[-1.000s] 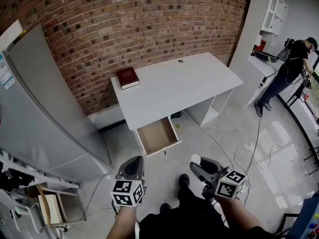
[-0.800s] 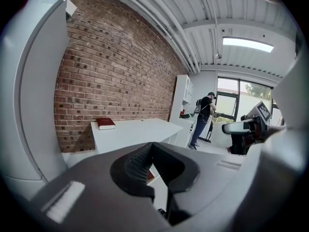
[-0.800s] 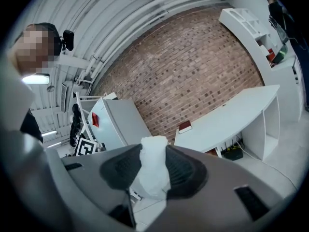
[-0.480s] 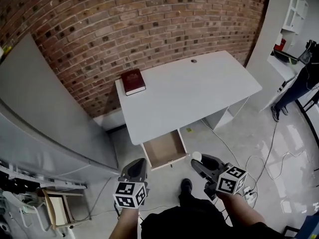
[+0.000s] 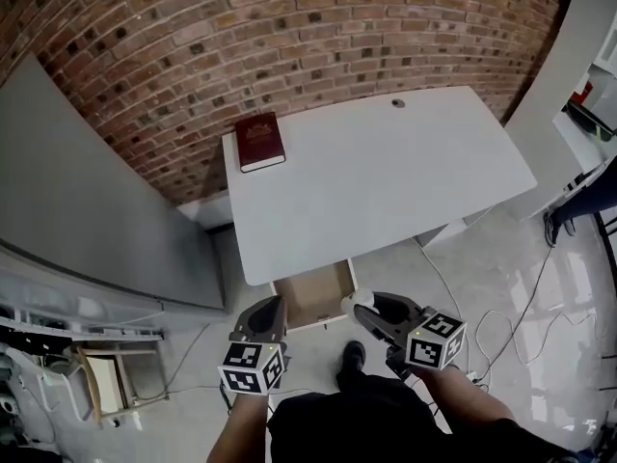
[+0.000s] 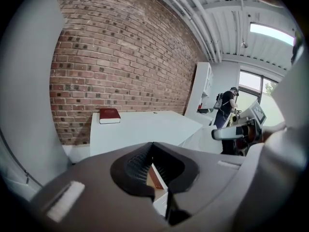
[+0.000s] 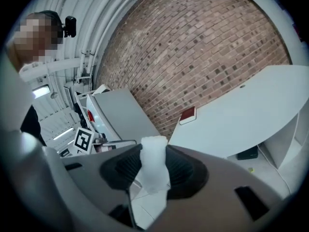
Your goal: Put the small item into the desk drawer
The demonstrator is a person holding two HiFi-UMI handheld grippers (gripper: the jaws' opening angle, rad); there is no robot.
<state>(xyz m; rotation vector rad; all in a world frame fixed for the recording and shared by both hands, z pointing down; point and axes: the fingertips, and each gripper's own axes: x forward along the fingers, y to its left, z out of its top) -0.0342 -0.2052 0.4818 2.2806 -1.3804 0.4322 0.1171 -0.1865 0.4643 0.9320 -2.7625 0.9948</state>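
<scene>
**Small item**: white, soft-looking lump, upright. It is clamped between the pads of the right gripper, whose jaws stand wide around it; the top pokes out above the pads.

**Change:** over the last second the person has closed in on the desk. The item was well short of the drawer and now sits just beside its front right corner, with the open drawer at its 9 o'clock in the head view. Judged, the carry is nearly done; what remains is to swing over the brown interior and let go.

**Left gripper**: jaws together, nothing held, at the drawer's front left corner.

**Desk**: white top, with a red book at 11 o'clock.
</scene>
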